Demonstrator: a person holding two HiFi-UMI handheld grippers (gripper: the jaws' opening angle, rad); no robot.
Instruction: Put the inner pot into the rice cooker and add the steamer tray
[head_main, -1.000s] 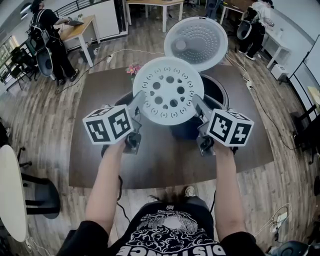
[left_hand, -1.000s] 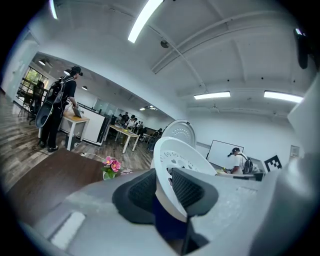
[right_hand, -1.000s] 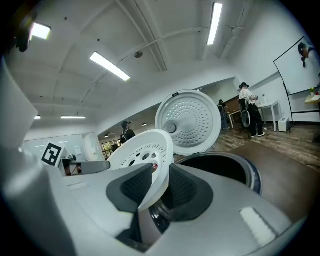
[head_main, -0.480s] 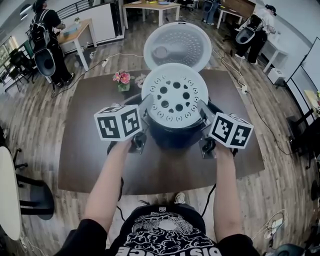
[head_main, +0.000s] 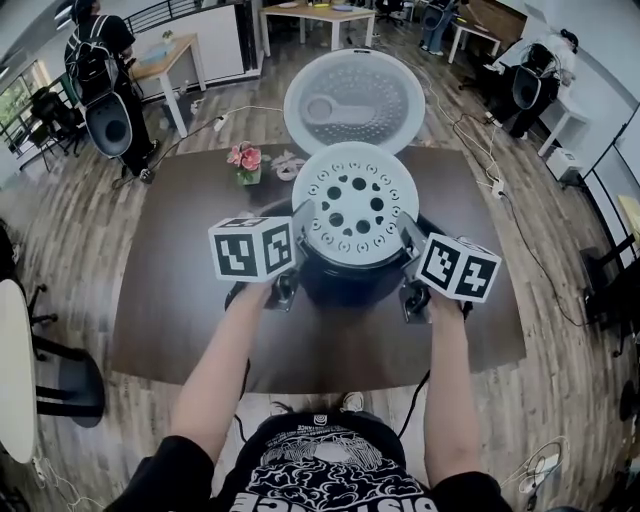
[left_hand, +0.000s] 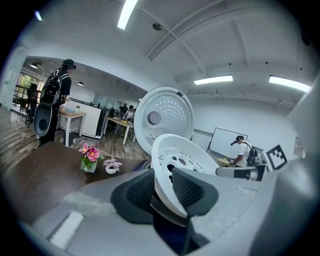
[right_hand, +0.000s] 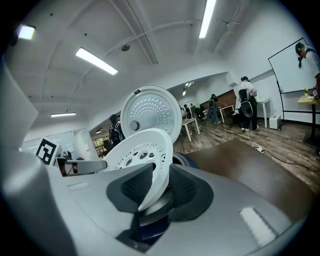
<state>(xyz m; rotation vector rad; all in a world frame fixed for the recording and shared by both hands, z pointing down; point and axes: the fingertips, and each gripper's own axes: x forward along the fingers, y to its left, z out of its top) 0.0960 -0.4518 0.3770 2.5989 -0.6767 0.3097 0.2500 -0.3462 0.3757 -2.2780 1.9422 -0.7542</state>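
**Steamer tray held over the open cooker, one claw on each side**

You hold the white steamer tray (head_main: 357, 203) at the centre of the head view. The left gripper (head_main: 301, 224) is clamped on its left rim and the right gripper (head_main: 408, 234) on its right rim. Each gripper view shows the same thing: both ribbed pads are closed on the tray's thin edge, with the perforated disc (left_hand: 182, 160) standing up between the left gripper's (left_hand: 162, 192) jaws. It stands the same way (right_hand: 142, 152) between the right gripper's (right_hand: 160, 187) jaws.

Gripping opposite rims lets you carry the wide, shallow tray level, so neither side should dip as it comes down.

The tray sits directly above the dark rice cooker (head_main: 350, 282), which stands on the brown table (head_main: 180, 300). The cooker's lid (head_main: 348, 100) is swung fully back toward the top of the frame, leaving the mouth clear. A small pot of pink flowers (head_main: 246, 160) stands well apart to the upper left, out of the way.

A pale rim (right_hand: 159, 207) shows just below the tray in the right gripper view. This is probably the inner pot already seated, though the tray hides most of it. Whether the tray touches the cooker cannot be told. What seems left is lowering it squarely and then releasing both sides together.
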